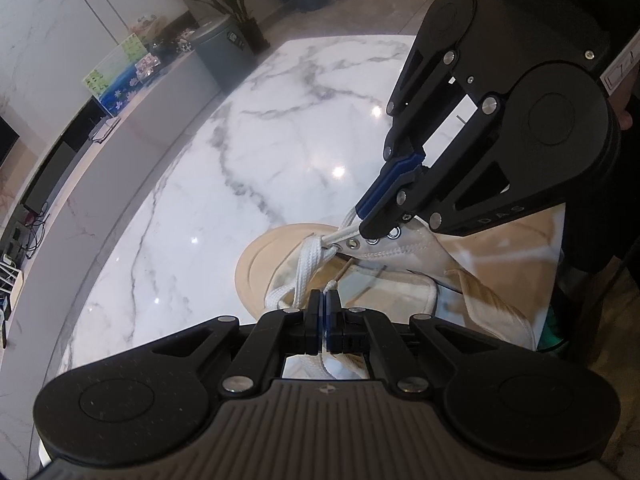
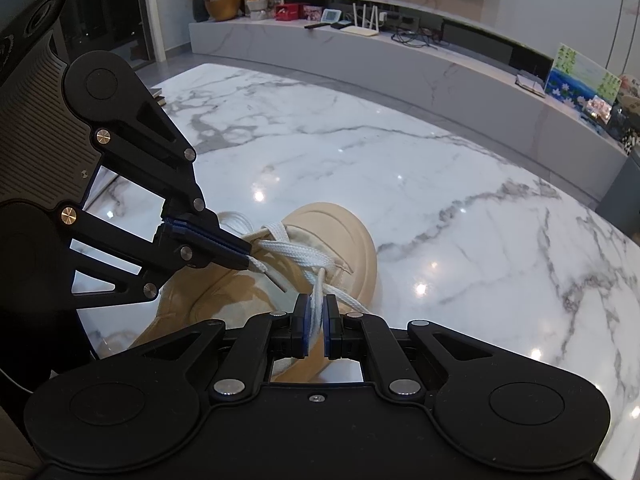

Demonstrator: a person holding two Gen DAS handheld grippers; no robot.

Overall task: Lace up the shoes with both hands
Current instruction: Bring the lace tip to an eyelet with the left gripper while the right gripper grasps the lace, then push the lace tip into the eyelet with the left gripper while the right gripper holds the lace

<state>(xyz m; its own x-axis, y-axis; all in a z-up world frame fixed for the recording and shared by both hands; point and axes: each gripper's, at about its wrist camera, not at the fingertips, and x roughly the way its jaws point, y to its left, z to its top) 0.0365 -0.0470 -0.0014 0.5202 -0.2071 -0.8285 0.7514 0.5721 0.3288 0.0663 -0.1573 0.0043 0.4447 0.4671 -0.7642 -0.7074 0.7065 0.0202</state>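
A beige canvas shoe [image 1: 400,256] [image 2: 344,236] stands on the white marble table [image 1: 248,152] [image 2: 460,200]. Its white lace [image 1: 308,264] [image 2: 296,256] crosses over the tongue near the toe. In the left wrist view my left gripper [image 1: 324,298] is shut on one lace strand just above the tongue. The right gripper [image 1: 360,216] comes in from the upper right, shut on the other strand beside the row of metal eyelets [image 1: 374,241]. In the right wrist view my right gripper [image 2: 318,302] pinches a strand. The left gripper [image 2: 246,258] holds its strand, the tip [image 2: 276,280] poking out.
A long marble shelf [image 2: 400,52] behind the table carries a router, boxes, a gold vase [image 2: 222,0] and a painted picture [image 2: 580,76]. A grey bin [image 1: 224,48] and a potted plant [image 1: 236,0] stand on the floor beyond the table's far edge.
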